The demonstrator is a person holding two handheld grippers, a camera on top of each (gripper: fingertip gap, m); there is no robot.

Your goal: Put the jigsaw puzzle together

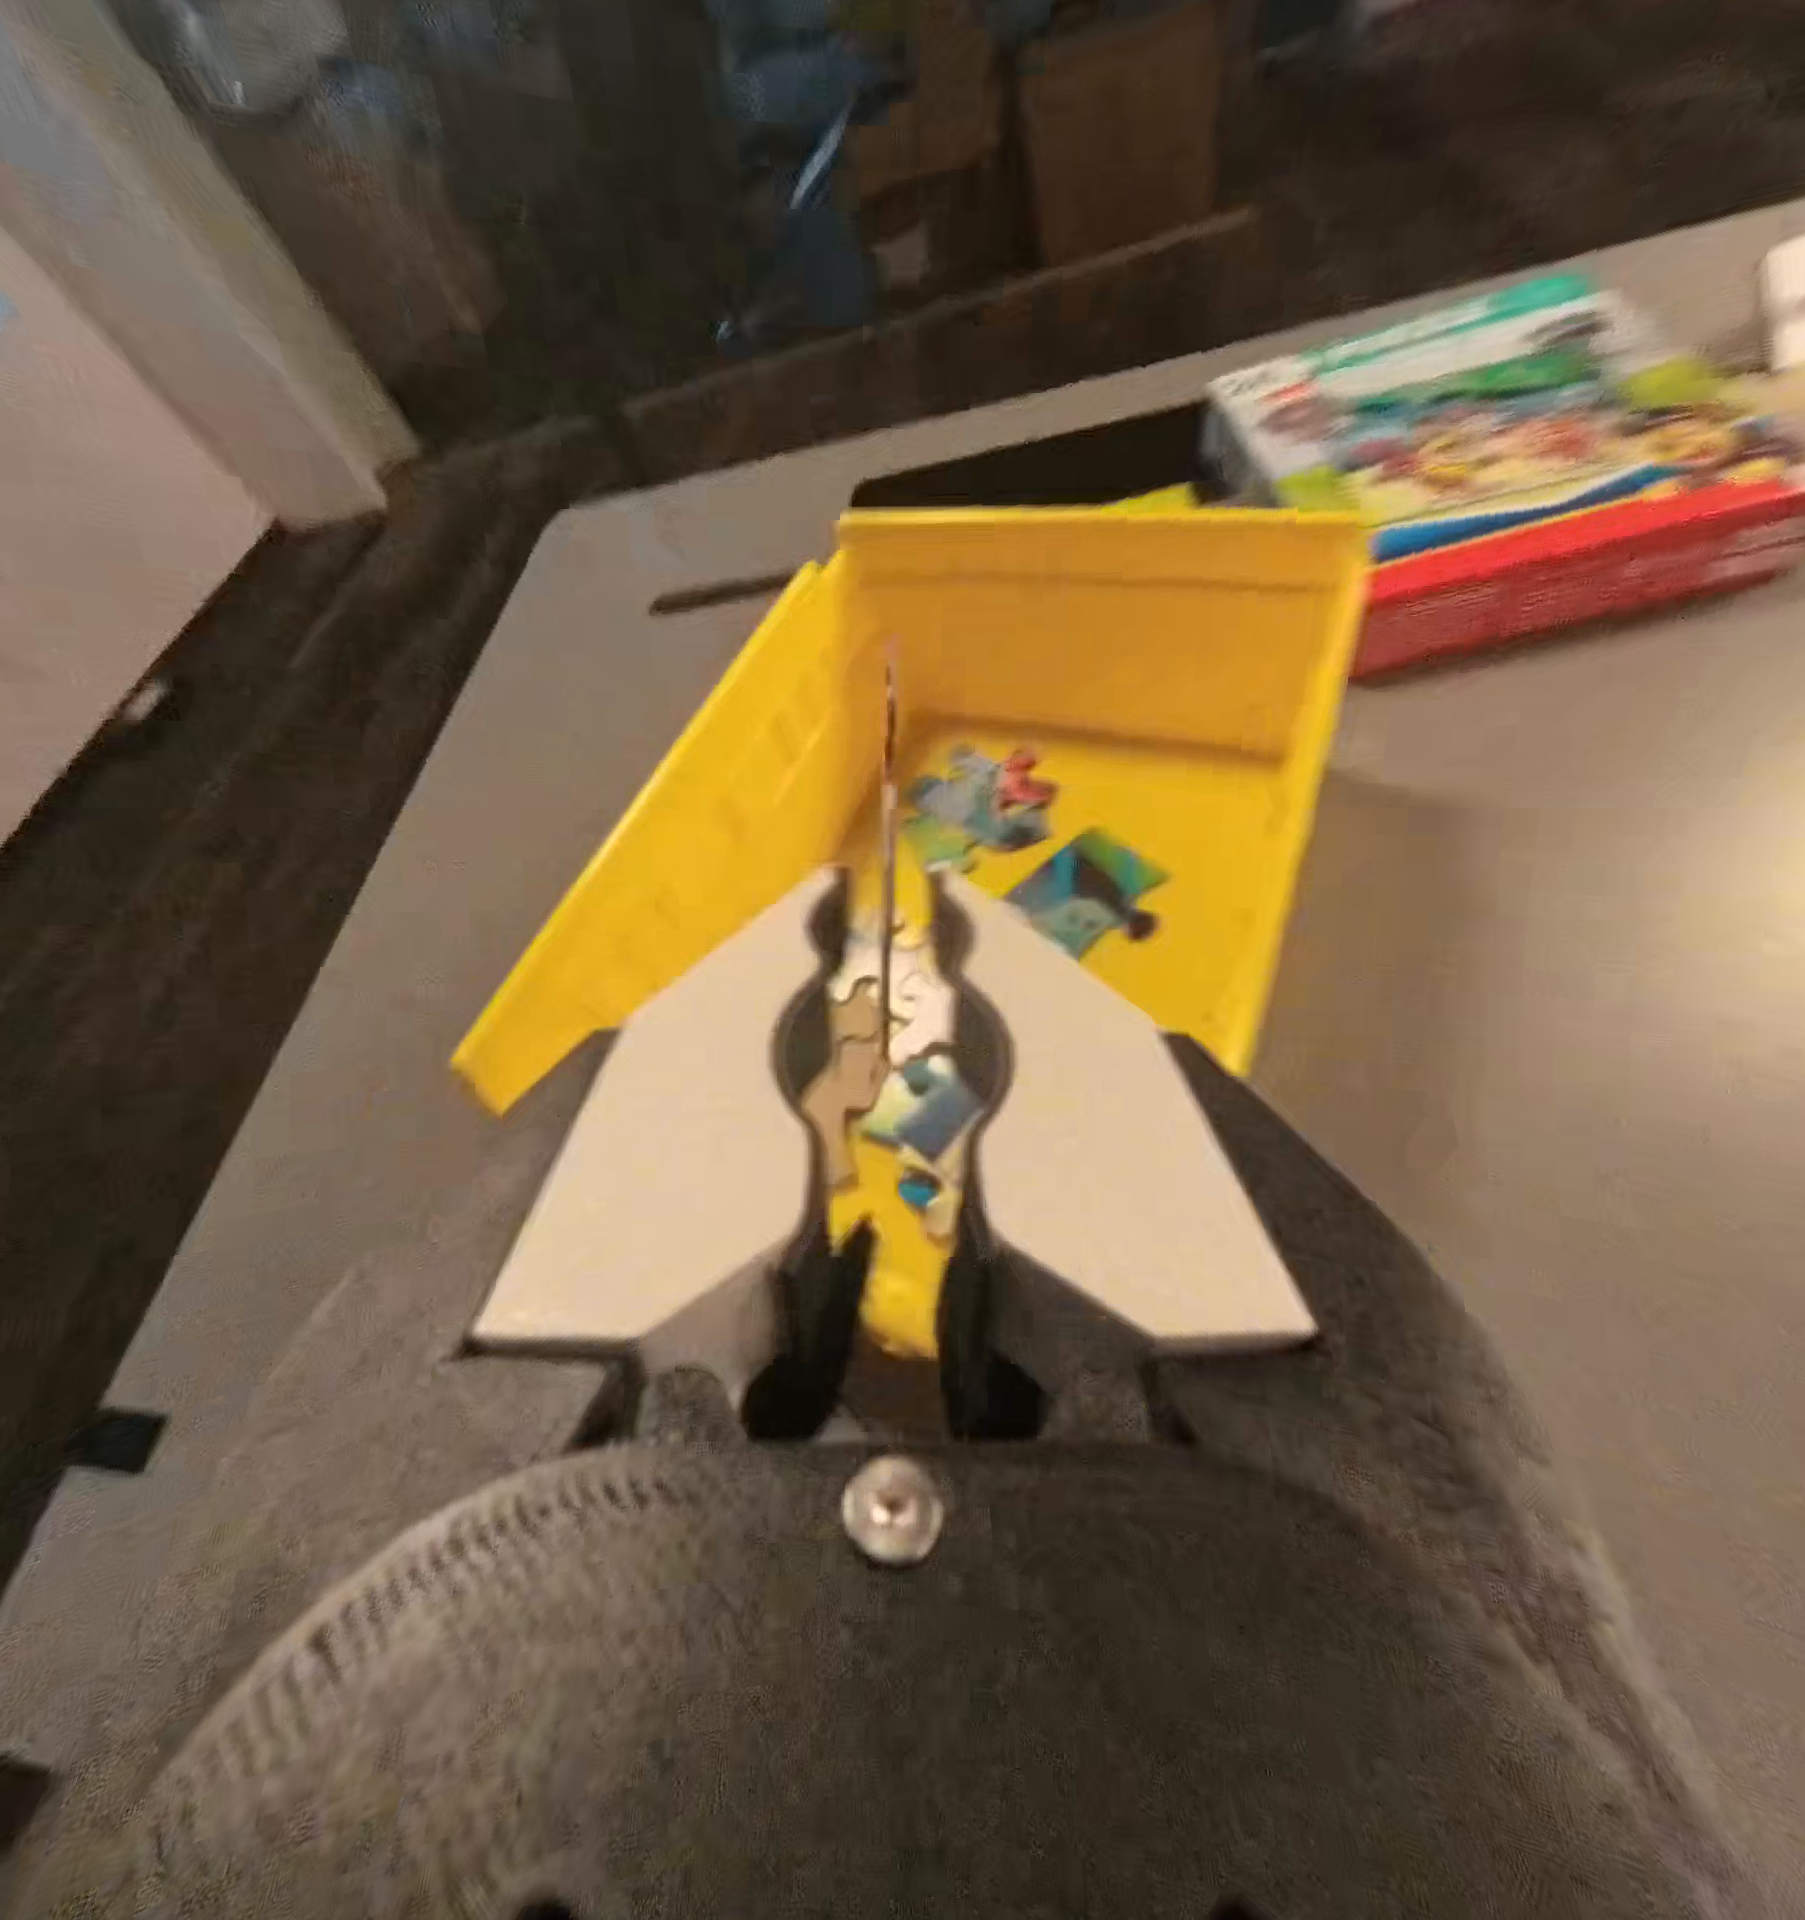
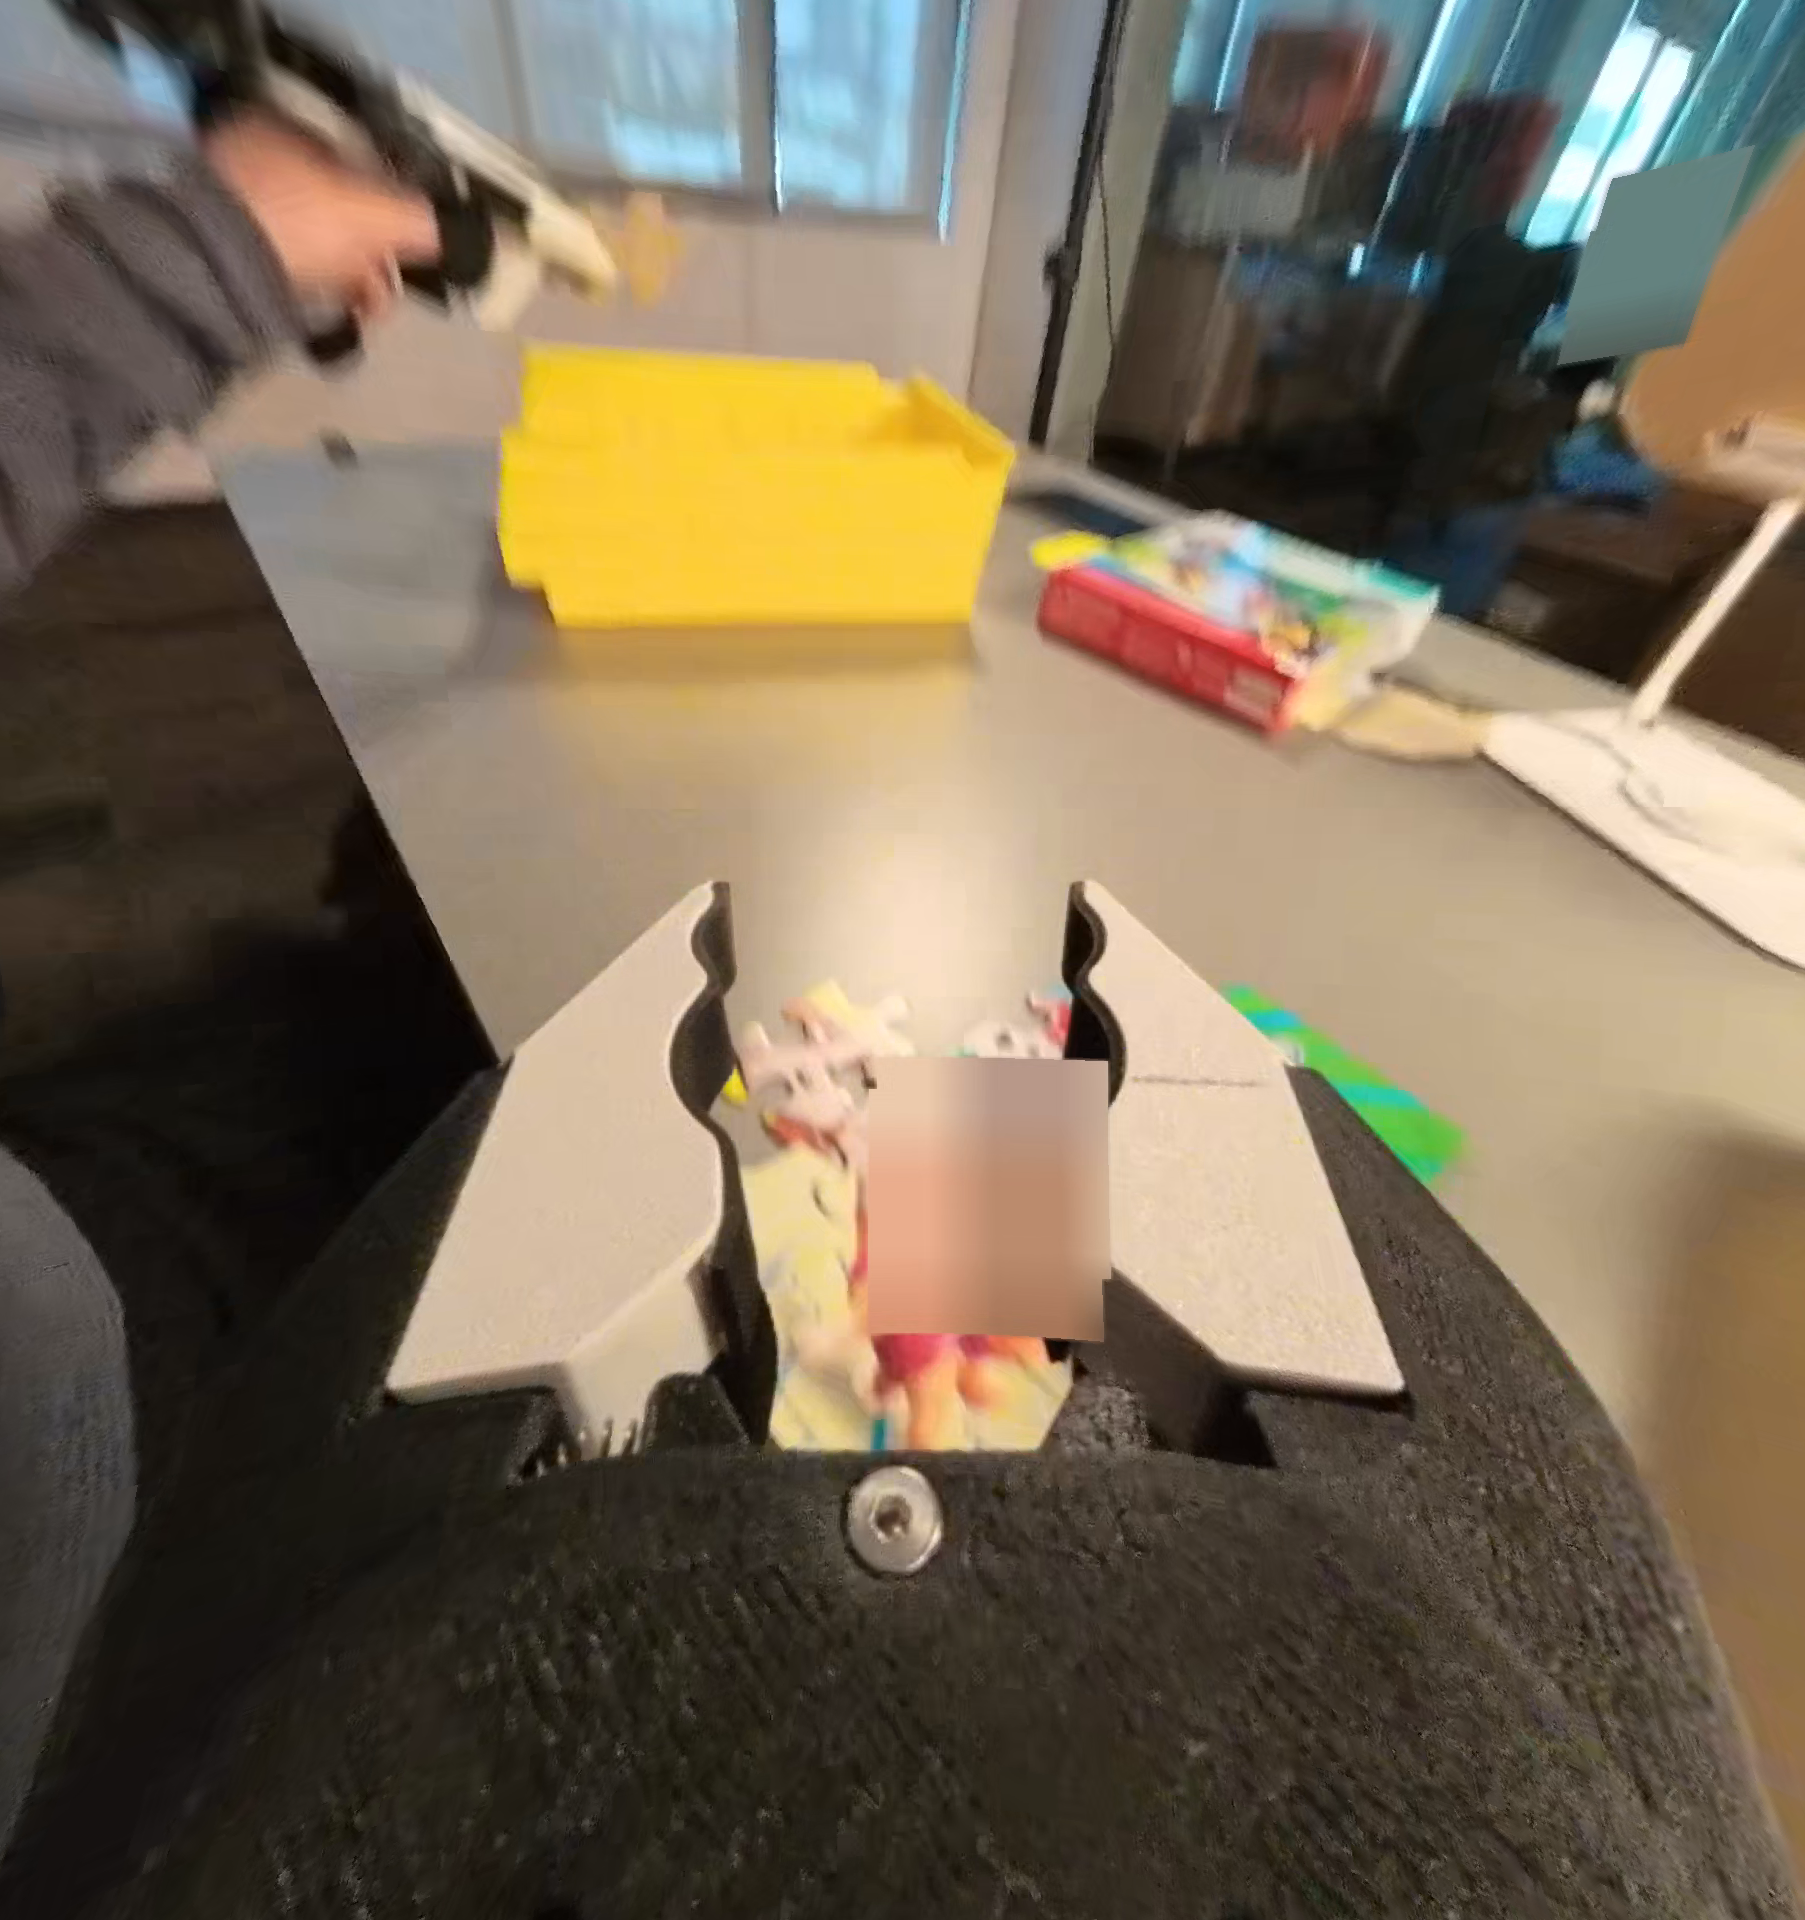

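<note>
My left gripper (image 1: 887, 894) hangs over a yellow bin (image 1: 1085, 540). A puzzle piece (image 1: 889, 748) stands edge-on between its fingers and sticks out past the tips. The right wrist view shows the same gripper (image 2: 576, 249) carrying that piece (image 2: 651, 249) in the air above the bin (image 2: 752, 520). Loose pieces (image 1: 981, 800) lie on the bin floor. My right gripper (image 2: 893, 904) is open and empty, low over the joined part of the puzzle (image 2: 815, 1060) on the grey table (image 2: 877, 748). A blur patch covers part of the puzzle.
The red puzzle box (image 1: 1563, 499) lies right of the bin; it also shows in the right wrist view (image 2: 1189, 644). A white lamp base (image 2: 1687, 790) stands at the right. A person's sleeve (image 2: 67, 312) is at the upper left. The table's left edge (image 2: 389, 790) drops to a dark floor. The gap from one gripper's tips to the other's is roughly 45 centimeters.
</note>
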